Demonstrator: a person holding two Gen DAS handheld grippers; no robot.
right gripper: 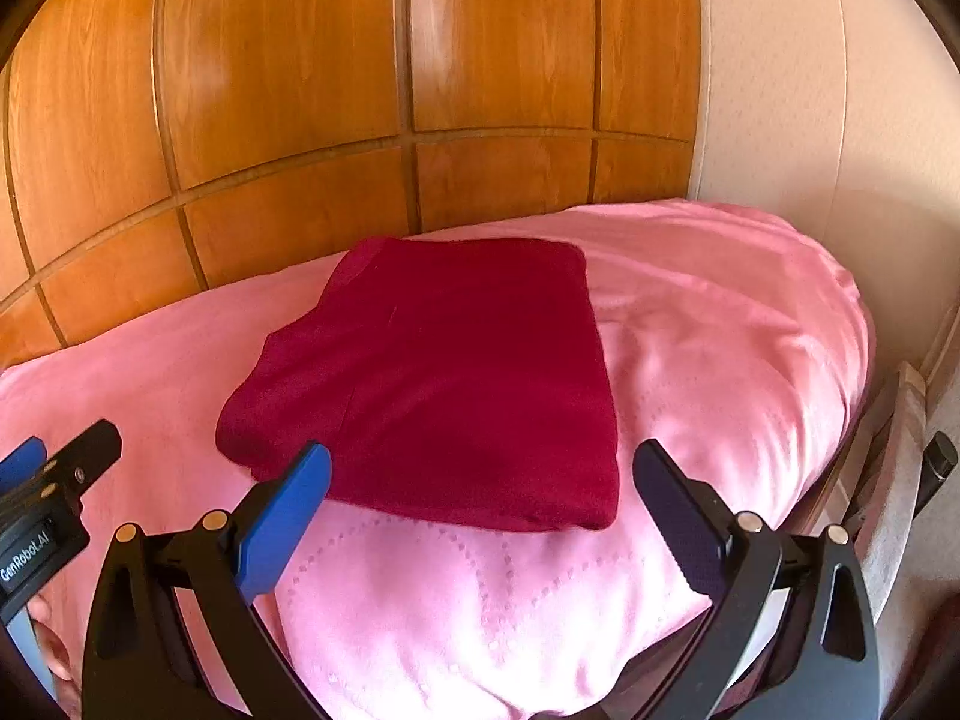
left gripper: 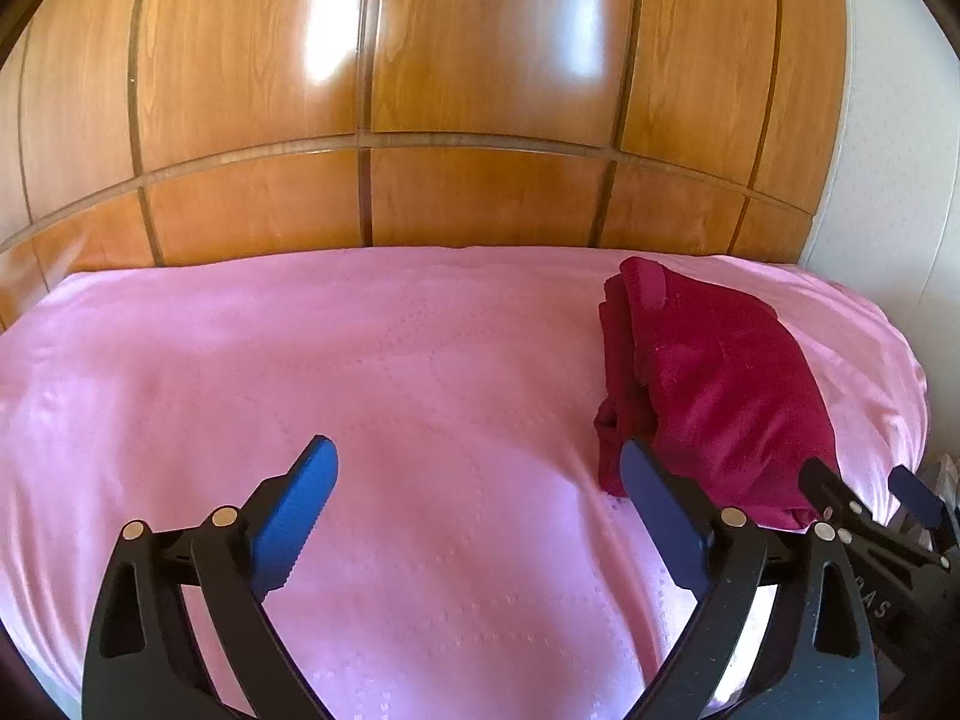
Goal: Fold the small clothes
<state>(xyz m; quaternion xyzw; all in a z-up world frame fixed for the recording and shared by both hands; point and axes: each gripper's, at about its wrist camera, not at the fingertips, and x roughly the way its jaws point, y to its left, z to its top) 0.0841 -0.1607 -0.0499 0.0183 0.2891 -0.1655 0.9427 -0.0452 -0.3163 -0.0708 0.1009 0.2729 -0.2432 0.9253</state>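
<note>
A dark red garment (right gripper: 444, 378) lies folded in a neat rectangle on the pink bedspread (right gripper: 720, 324). In the left wrist view the garment (left gripper: 720, 378) is to the right, on the bedspread (left gripper: 360, 360). My left gripper (left gripper: 477, 462) is open and empty above bare bedspread, left of the garment. It also shows at the left edge of the right wrist view (right gripper: 57, 450). My right gripper (right gripper: 480, 465) is open and empty, hovering just in front of the garment's near edge. It also shows at the right edge of the left wrist view (left gripper: 864, 483).
A wooden panelled wardrobe (left gripper: 420, 90) stands right behind the bed. A pale wall (right gripper: 810, 90) is at the right. The bed's right edge drops off near a chair-like object (right gripper: 912, 450).
</note>
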